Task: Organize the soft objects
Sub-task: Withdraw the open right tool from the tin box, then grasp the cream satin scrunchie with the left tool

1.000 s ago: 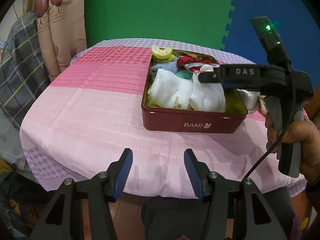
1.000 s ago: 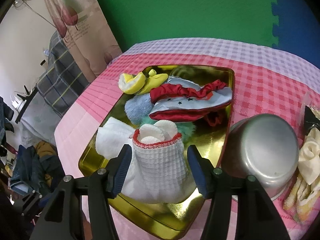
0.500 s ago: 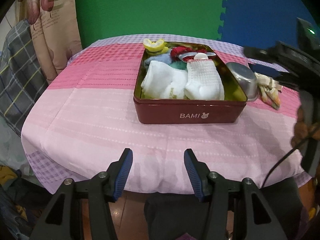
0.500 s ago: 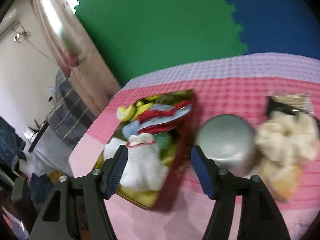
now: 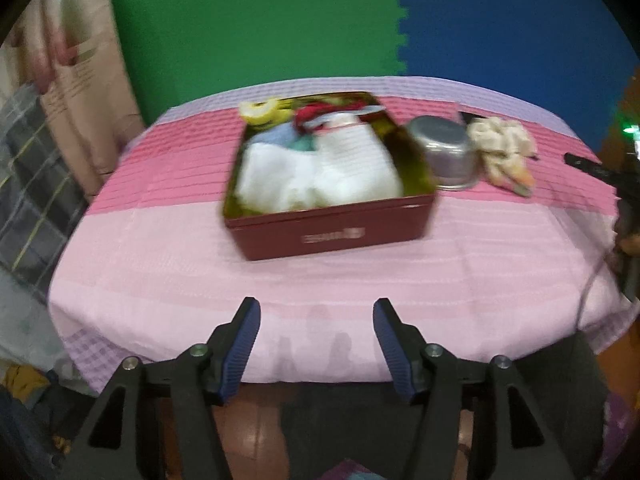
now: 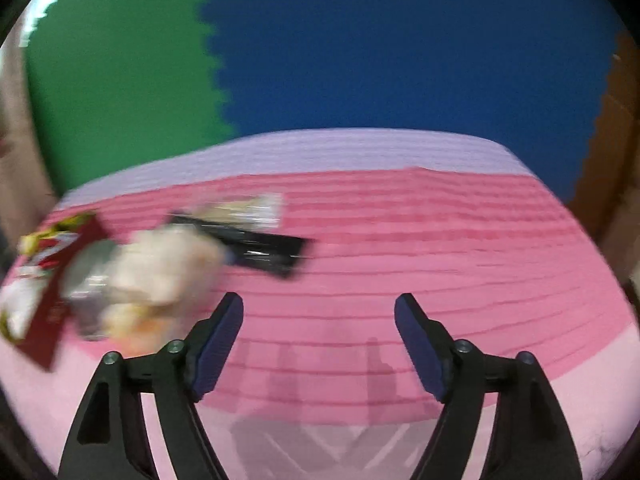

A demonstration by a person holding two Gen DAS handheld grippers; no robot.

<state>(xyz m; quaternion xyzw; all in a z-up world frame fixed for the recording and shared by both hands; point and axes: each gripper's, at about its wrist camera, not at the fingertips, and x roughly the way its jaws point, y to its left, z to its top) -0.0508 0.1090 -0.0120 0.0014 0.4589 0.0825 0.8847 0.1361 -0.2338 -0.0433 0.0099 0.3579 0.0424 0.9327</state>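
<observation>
A rectangular maroon tin (image 5: 332,232) with a glossy gold lining sits mid-worktop (image 5: 160,264) on a pink and lilac checked cloth, packed with soft knits: white ribbed socks (image 5: 352,164), a yellow piece and a red-trimmed one. Just beside it stands an upturned dull steel bowl (image 5: 444,152), then a crumpled cream cloth bundle (image 5: 502,148). Both the left gripper (image 5: 316,340) and right gripper (image 6: 318,344) have just been opening; their ridged blue fingers (image 6: 218,340) stand apart, holding nothing.

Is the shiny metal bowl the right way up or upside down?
Upside down: the bowl shows its flat bottom on top, rim on the tablecloth.
</observation>
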